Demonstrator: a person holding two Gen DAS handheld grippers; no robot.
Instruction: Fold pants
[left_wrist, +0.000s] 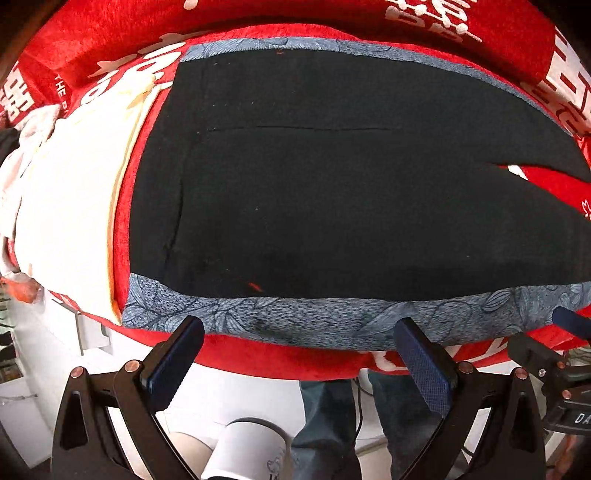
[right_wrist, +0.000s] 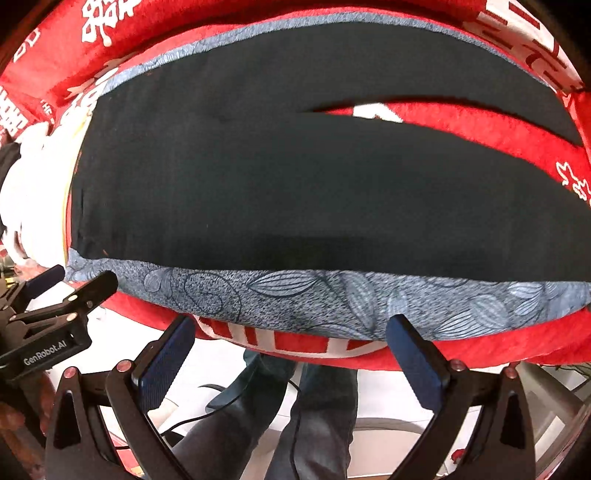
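Observation:
Black pants lie flat on a red printed cloth, waist to the left, the two legs parting toward the right. A blue-grey leaf-patterned stripe runs along the near side, and another runs along the far side. My left gripper is open at the near stripe by the waist end, nothing between its fingers. My right gripper is open at the same stripe further right, also holding nothing. Each wrist view shows the other gripper at its edge, the left one and the right one.
A pile of white fabric lies left of the waistband. A person's legs in jeans stand below the table's front edge. A white cylindrical object sits on the floor. Red cloth shows between the legs.

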